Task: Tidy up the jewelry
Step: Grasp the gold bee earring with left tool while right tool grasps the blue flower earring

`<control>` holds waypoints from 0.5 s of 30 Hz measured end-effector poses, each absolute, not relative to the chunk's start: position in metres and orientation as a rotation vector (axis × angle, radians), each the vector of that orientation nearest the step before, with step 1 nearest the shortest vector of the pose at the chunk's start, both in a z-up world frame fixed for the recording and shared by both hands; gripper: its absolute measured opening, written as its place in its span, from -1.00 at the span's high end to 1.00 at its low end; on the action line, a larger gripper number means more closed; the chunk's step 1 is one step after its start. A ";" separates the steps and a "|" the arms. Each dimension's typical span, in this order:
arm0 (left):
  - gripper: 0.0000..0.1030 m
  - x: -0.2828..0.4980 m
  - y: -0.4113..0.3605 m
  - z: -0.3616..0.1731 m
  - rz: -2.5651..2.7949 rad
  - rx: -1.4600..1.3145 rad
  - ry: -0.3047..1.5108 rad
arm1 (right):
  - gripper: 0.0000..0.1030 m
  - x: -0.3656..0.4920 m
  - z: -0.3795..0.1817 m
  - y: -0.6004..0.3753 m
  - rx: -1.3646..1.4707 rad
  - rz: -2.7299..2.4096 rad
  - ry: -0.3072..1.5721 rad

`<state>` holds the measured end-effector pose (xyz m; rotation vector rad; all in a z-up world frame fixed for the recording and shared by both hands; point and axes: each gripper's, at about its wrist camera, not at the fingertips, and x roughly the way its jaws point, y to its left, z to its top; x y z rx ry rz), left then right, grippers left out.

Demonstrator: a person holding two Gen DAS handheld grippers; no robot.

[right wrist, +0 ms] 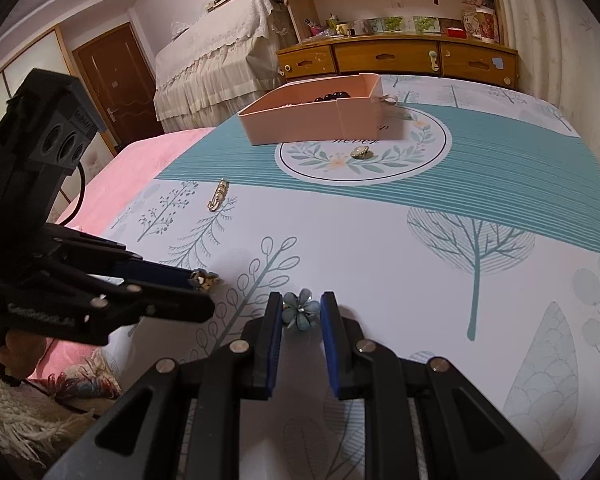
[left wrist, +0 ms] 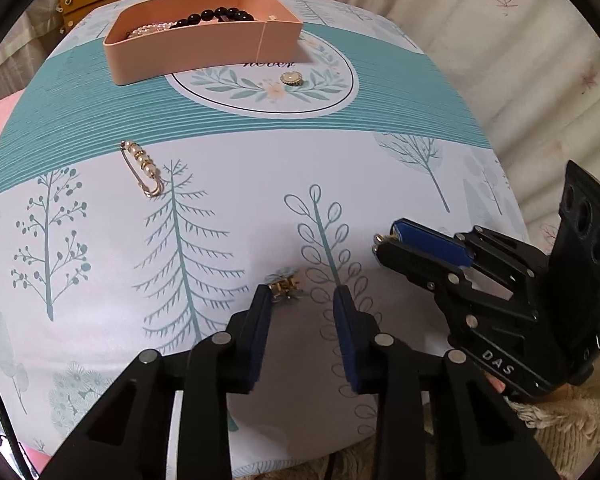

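One blue flower brooch [right wrist: 300,312] between right claw [right wrist: 301,308] pads.

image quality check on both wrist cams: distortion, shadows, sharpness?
Left wrist: strong fisheye bowing of the tablecloth, dark vignette at the corners, soft grey shadow under the left claw; pearl pin reads sharp. Right wrist: same barrel curve, warm dim room light, flower brooch between the right claw fingers slightly soft; pink box clear.
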<state>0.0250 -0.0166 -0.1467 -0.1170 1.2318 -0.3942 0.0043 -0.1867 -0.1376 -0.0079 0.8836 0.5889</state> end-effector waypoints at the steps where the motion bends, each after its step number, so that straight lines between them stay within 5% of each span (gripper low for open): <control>1: 0.42 0.026 -0.017 -0.147 -0.392 -0.117 1.233 | 0.63 0.004 -0.138 -0.187 -0.008 0.588 0.884; 9: 0.43 0.035 -0.029 -0.147 -0.348 -0.042 1.230 | 0.63 0.005 -0.138 -0.187 -0.001 0.592 0.886; 11: 0.65 0.034 -0.030 -0.148 -0.335 -0.021 1.227 | 0.62 0.005 -0.138 -0.187 0.000 0.593 0.886; 15: 0.66 0.036 -0.027 -0.148 -0.340 -0.041 1.222 | 0.62 0.005 -0.138 -0.187 -0.001 0.591 0.885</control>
